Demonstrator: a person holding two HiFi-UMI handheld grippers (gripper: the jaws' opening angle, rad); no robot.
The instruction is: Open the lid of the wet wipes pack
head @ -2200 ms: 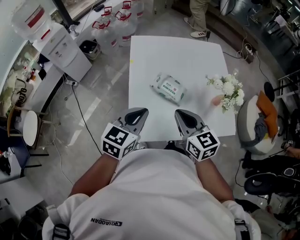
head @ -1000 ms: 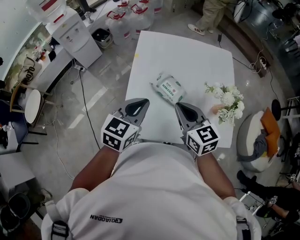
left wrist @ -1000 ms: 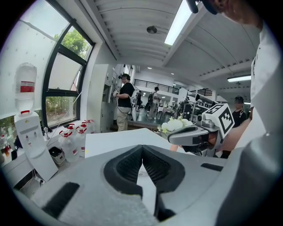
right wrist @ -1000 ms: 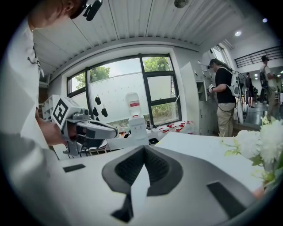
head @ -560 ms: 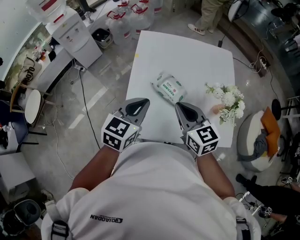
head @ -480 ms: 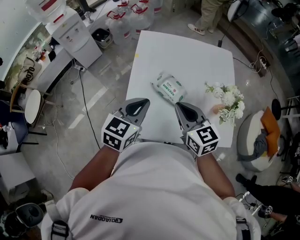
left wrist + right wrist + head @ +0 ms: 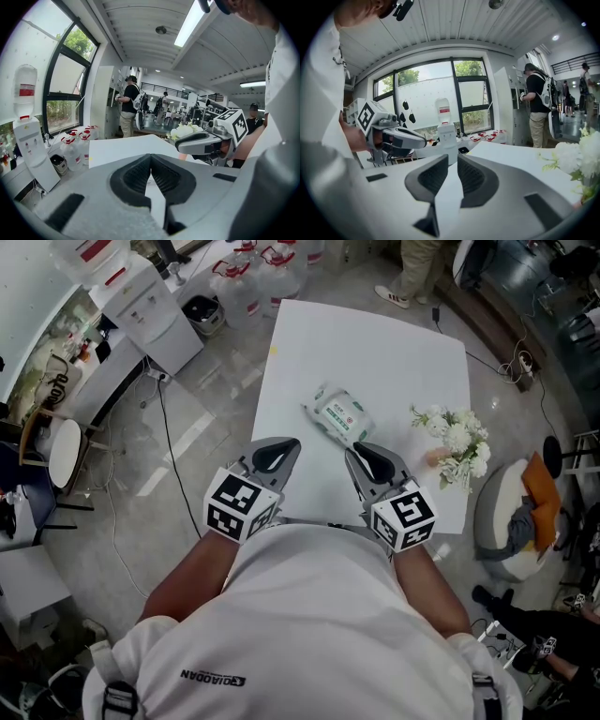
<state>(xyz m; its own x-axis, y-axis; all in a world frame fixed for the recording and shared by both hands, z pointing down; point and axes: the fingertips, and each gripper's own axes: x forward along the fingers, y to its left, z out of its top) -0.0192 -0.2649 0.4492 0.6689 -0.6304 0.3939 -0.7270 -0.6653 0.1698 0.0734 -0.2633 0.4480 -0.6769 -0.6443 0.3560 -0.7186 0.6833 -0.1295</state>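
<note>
Only the head view shows the wet wipes pack [image 7: 339, 417] on the table [image 7: 375, 352].

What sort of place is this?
Probably an open workshop or lab: a water dispenser with spare bottles, a cable across the bare floor, a person standing at equipment.

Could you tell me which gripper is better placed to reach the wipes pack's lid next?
Probably the right gripper: the wipes pack lies just ahead of it, and its jaws have just been opening, with nothing between them. The left gripper sits farther off, jaws shut.
</note>
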